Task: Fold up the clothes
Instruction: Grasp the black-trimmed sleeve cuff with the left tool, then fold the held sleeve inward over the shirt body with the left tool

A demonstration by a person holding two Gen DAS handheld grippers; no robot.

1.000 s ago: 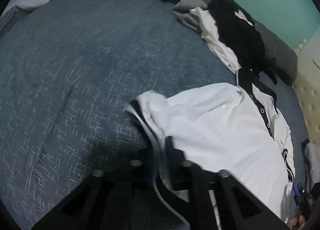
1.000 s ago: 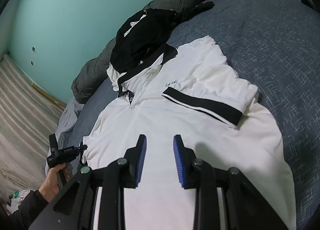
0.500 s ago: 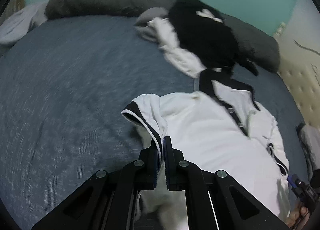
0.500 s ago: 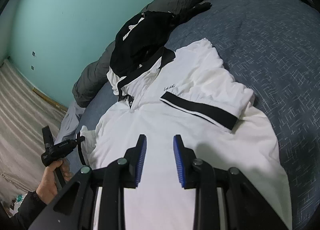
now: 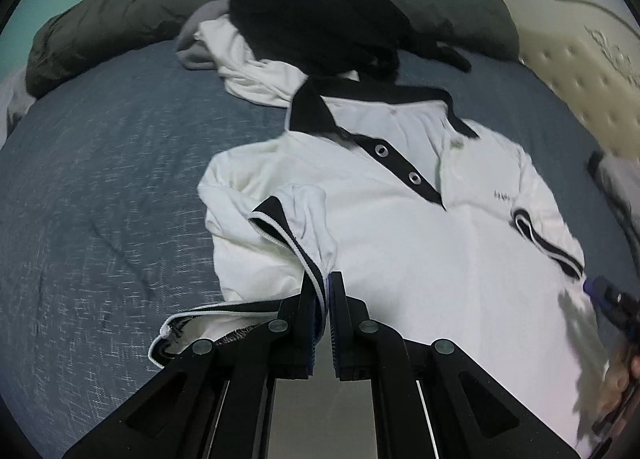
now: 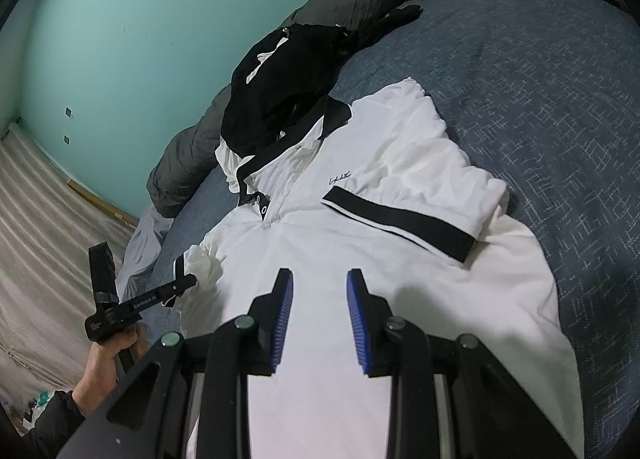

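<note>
1. your left gripper (image 5: 325, 279) has its jaws pressed together on the black-trimmed sleeve cuff (image 5: 296, 243) of the white polo shirt (image 5: 400, 227), and the sleeve is drawn in over the shirt's body.
2. your right gripper (image 6: 320, 287) hovers over the lower front of the white polo shirt (image 6: 400, 259), jaws spread with nothing between them.
3. the shirt lies face up on the blue bed cover (image 5: 100, 179), collar toward the edge of the bed along the teal wall (image 6: 140, 39), black placket and two snaps showing.
4. the other sleeve (image 6: 420, 195) is already folded across the chest, its black band (image 6: 400, 225) lying flat on the white cloth.
5. a loose pile of clothes sits at the far edge of the bed: a black garment (image 5: 320, 19) on top of a white garment (image 5: 256, 75), just touching the shirt's collar.
6. a grey rolled duvet (image 5: 120, 23) runs along that far edge behind the pile.
7. in the right wrist view, your left hand (image 6: 108, 355) grips the handle of the left gripper near the bed's side edge.
8. no containers are in view.
</note>
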